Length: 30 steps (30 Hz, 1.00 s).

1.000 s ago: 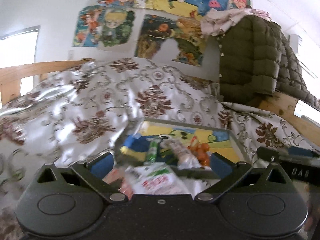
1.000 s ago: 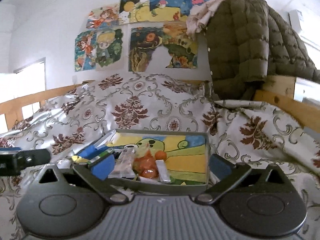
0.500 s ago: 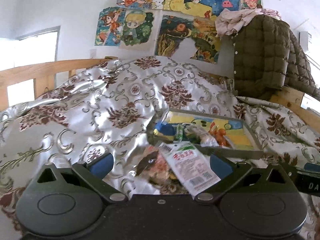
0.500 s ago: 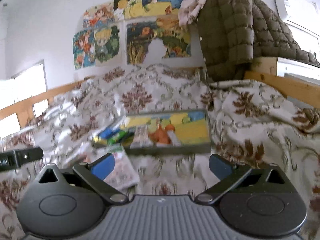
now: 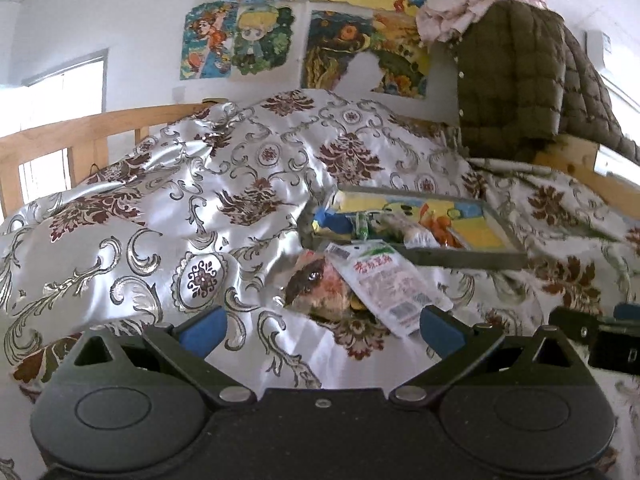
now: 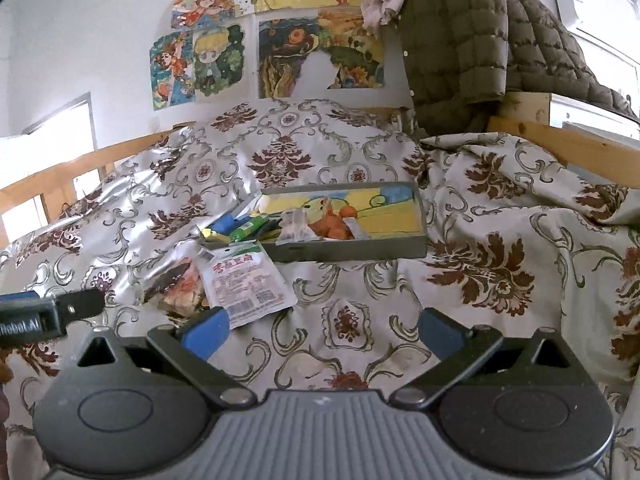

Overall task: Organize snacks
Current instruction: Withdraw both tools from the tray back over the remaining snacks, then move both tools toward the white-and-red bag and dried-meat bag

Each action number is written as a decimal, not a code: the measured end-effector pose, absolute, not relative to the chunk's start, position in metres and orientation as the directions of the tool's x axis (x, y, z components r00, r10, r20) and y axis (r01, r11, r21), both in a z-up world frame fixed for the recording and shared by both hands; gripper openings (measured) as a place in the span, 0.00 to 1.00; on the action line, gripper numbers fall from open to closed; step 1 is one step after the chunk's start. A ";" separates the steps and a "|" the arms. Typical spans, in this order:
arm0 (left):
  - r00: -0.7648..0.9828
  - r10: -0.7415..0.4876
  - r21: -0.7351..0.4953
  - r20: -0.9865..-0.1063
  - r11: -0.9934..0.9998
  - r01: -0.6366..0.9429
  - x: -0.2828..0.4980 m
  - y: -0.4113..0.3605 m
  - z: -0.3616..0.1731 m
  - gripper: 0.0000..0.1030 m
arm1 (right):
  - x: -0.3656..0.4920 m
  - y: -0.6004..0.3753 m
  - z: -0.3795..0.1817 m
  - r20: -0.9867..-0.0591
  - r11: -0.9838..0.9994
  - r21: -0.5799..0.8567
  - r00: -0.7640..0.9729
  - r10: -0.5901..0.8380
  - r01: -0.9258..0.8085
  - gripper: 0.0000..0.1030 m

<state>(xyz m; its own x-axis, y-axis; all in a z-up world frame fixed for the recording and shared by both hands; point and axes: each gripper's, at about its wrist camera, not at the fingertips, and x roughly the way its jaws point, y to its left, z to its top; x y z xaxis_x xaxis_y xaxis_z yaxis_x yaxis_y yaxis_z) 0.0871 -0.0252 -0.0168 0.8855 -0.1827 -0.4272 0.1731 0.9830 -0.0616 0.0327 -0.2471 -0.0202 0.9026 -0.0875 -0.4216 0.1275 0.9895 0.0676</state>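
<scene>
A grey tray (image 5: 460,258) (image 6: 352,250) with a cartoon-printed bottom lies on the patterned bedspread and holds several snacks: blue and green packets, a clear wrapper, orange pieces. In front of its near left corner lie a white snack packet with red lettering (image 5: 386,284) (image 6: 246,280) and, partly under it, a reddish-brown snack bag (image 5: 316,288) (image 6: 176,286). My left gripper (image 5: 320,328) is open, low over the bedspread, just short of both packets. My right gripper (image 6: 324,332) is open too, with only cloth between its fingers; the white packet's corner touches its left fingertip.
A wooden bed rail (image 5: 80,132) runs along the left and another (image 6: 560,140) along the right. A dark green quilted jacket (image 5: 516,80) hangs at the back right. Cartoon posters (image 6: 280,40) cover the white wall. The other gripper's tip shows at each view's edge.
Both grippers have drawn back from the tray and toward me. The tray now sits farther away, and the two loose packets on the bedspread have come into full view.
</scene>
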 end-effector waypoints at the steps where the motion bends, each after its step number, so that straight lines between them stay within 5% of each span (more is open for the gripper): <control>1: 0.883 -0.184 -0.060 -0.432 0.983 0.176 0.088 -0.025 -0.018 0.99 | 0.034 -0.246 -0.021 -0.424 0.990 0.067 0.902 -0.085 0.125 1.00; 30: 0.868 -0.134 -0.073 -0.479 0.991 0.113 0.110 -0.013 -0.034 0.99 | 0.063 -0.234 -0.041 -0.505 0.994 0.071 0.862 -0.040 0.088 1.00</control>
<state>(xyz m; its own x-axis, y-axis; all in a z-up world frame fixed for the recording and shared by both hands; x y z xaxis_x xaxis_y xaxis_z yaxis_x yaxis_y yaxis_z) 0.1100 -0.0125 -0.0345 0.8676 -0.1342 -0.4789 0.1132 0.9909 -0.0725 0.0627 -0.2343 -0.0410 0.8620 -0.0404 -0.5053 0.0883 0.9936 0.0711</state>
